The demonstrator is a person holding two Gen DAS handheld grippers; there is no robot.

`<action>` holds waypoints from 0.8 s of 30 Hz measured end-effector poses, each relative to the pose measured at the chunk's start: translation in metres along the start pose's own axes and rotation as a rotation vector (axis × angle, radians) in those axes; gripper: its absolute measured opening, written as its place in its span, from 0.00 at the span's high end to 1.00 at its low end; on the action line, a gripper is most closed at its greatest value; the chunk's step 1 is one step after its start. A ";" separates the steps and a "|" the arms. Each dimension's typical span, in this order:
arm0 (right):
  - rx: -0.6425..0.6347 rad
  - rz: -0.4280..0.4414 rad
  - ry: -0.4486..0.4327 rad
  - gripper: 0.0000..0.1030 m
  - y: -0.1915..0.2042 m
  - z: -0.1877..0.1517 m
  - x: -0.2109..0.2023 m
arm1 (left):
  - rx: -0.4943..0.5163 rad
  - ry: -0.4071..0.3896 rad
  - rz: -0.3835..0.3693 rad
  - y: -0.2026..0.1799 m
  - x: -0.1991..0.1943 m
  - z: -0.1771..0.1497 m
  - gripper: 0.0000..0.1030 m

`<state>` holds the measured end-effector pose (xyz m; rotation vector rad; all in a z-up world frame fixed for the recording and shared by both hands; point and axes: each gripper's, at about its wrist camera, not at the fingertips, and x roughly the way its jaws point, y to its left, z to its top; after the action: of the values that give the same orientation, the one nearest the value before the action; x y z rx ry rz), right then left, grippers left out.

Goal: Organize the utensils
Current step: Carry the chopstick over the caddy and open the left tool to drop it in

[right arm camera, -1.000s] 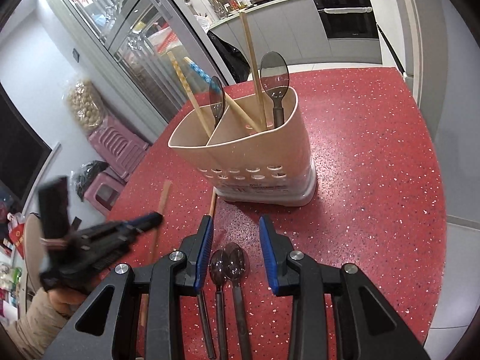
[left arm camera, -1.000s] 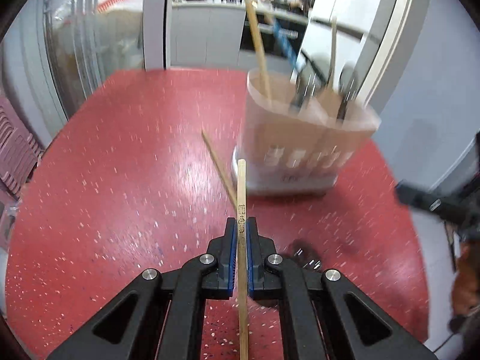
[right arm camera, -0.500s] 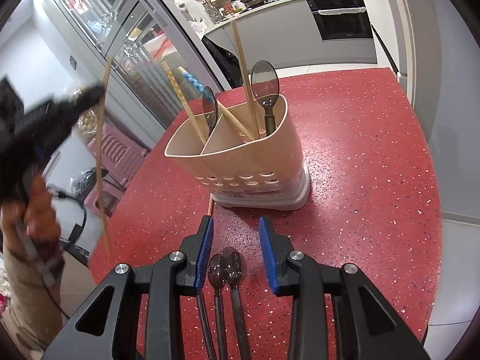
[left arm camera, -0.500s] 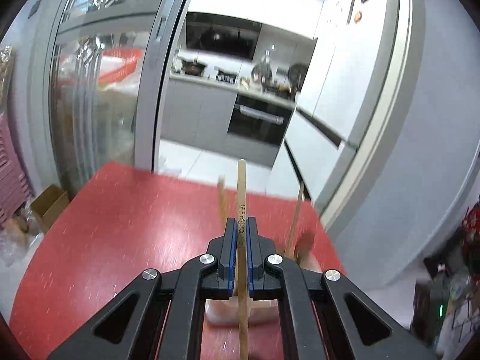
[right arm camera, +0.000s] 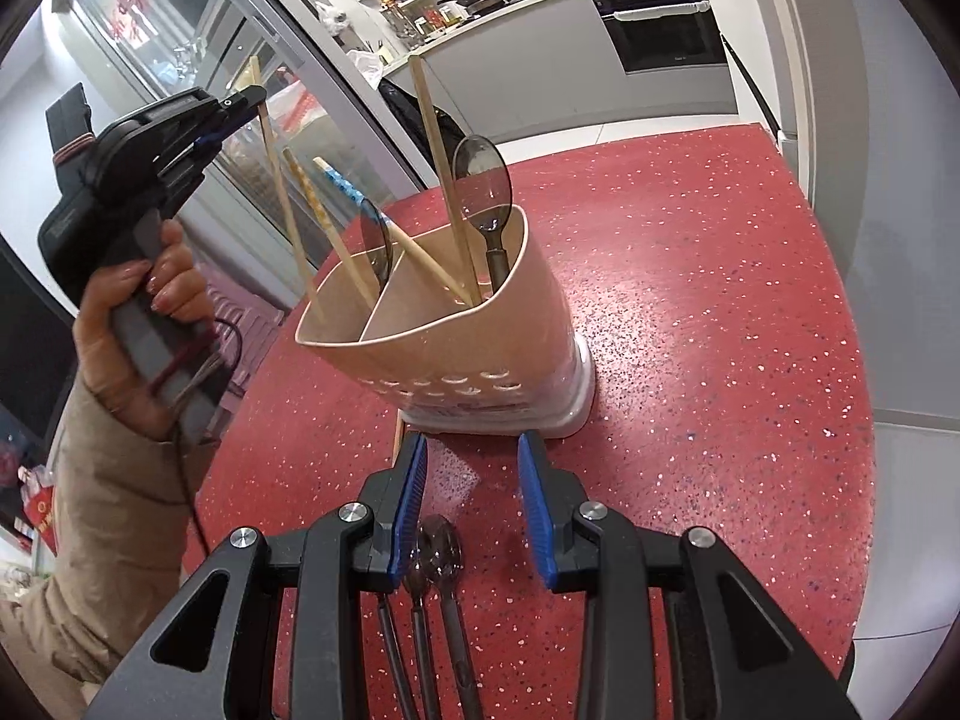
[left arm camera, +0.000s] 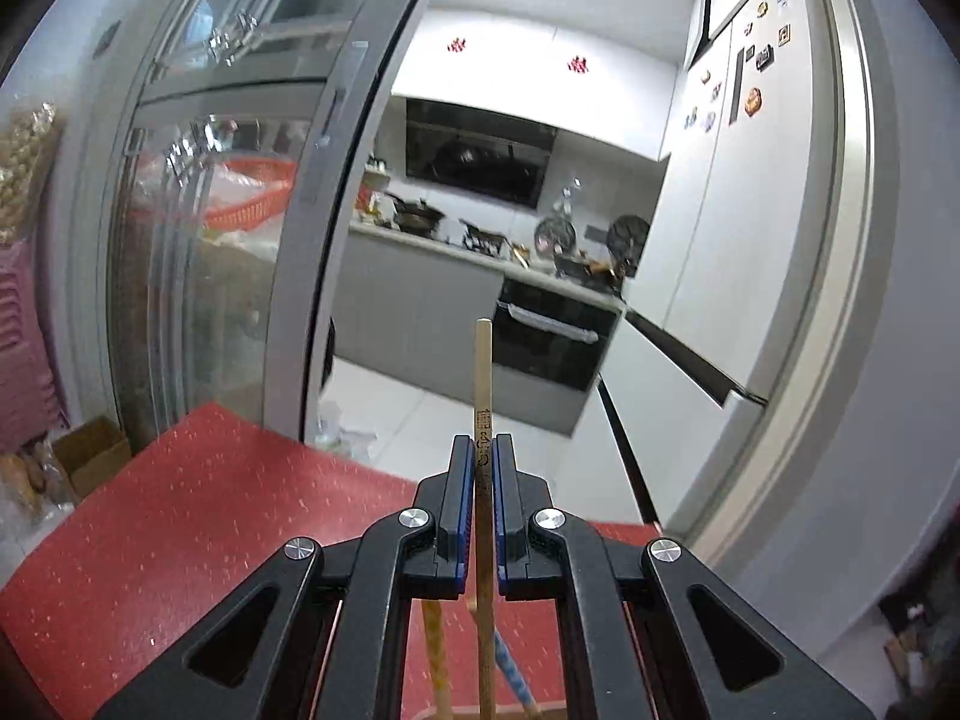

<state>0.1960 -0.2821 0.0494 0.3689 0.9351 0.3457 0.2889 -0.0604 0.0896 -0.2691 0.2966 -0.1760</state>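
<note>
My left gripper [left arm camera: 482, 450] is shut on a wooden chopstick [left arm camera: 483, 372]. The right wrist view shows this left gripper [right arm camera: 246, 99] raised at the upper left, in a person's hand. Its chopstick [right arm camera: 282, 204] hangs down, lower end inside the left compartment of the beige utensil holder [right arm camera: 468, 354]. The holder stands on the red speckled table [right arm camera: 690, 360] with other chopsticks and two spoons in it. My right gripper [right arm camera: 471, 492] is open, low over dark spoons [right arm camera: 441, 552] lying on the table. Another chopstick [right arm camera: 397, 435] lies by the holder's base.
A sleeved arm [right arm camera: 108, 480] with a trailing cable fills the left of the right wrist view. Behind the table stand a glass sliding door [left arm camera: 198, 240], kitchen counters with an oven [left arm camera: 552, 348] and a white fridge [left arm camera: 750, 240]. The table's right edge [right arm camera: 864, 396] drops off to floor.
My left gripper rose from table height with the chopstick and tilted up to near level; the chopstick's lower end now sits in the holder. The right gripper shifted only slightly.
</note>
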 end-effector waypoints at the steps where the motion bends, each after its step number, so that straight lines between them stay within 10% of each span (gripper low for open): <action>1: -0.002 0.000 0.001 0.67 0.000 0.000 0.001 | 0.007 -0.014 0.005 -0.002 0.001 0.003 0.70; 24: -0.022 0.006 0.077 0.66 0.010 -0.021 0.030 | 0.107 0.136 0.141 0.034 -0.052 -0.062 0.69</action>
<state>0.1933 -0.2565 0.0214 0.3398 1.0047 0.3777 0.2258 -0.0315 0.0366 -0.1293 0.4384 -0.0703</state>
